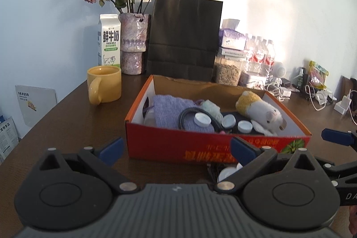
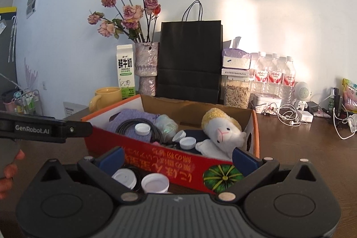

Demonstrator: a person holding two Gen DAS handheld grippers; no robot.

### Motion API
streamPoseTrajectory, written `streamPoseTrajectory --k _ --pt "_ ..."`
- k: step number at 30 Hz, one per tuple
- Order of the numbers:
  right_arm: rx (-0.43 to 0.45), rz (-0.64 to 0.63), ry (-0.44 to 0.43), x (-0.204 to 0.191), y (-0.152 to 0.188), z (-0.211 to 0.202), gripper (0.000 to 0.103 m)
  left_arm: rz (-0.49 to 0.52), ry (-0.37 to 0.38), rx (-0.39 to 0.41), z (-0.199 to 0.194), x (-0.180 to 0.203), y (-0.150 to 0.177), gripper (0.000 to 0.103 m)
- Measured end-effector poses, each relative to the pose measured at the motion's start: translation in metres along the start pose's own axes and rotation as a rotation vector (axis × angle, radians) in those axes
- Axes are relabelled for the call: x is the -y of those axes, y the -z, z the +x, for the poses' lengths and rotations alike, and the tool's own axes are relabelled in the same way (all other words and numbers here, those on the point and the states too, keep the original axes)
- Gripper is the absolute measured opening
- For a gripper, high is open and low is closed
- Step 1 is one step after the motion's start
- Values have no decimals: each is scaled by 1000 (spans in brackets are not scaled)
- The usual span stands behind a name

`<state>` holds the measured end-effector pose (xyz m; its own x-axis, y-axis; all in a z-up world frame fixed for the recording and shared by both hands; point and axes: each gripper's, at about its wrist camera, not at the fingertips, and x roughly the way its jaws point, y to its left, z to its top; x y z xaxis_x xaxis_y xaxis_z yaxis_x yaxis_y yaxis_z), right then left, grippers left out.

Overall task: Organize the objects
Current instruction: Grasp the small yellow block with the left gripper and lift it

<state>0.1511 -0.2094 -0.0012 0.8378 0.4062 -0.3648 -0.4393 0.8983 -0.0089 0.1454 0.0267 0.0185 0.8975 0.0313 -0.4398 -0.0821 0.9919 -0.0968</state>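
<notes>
A red and orange cardboard box (image 1: 156, 144) stands open on the dark wooden table (image 1: 67, 126). Inside lie a purple knit cloth (image 1: 169, 110), a black cable (image 1: 185, 115), several white bottle caps (image 1: 202, 119) and a plush sheep (image 1: 263, 113). Two more white caps (image 2: 155, 184) rest on the table in front of the box (image 2: 189, 171), inside a black ring. My right gripper (image 2: 178, 158) is open just above them, with nothing between its fingers. My left gripper (image 1: 176, 150) is open too, low before the box's front wall.
Behind the box stand a yellow mug (image 1: 104, 86), a milk carton (image 1: 109, 41), a vase of dried roses (image 1: 133, 44), a black paper bag (image 1: 185, 37), a seed jar (image 1: 227, 73) and water bottles (image 1: 258, 55). Cables and chargers (image 2: 290, 115) clutter the right side.
</notes>
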Motion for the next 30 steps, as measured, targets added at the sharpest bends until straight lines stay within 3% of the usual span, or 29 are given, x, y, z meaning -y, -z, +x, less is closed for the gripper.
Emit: streamPoseTrajectory --k 14,30 --pt "-104 -6 -9 -11 37 -27 103 -19 14 -130 -25 -4 54 103" --pt "-174 13 -24 -8 54 -19 103 -4 2 -209 -10 6 73 99"
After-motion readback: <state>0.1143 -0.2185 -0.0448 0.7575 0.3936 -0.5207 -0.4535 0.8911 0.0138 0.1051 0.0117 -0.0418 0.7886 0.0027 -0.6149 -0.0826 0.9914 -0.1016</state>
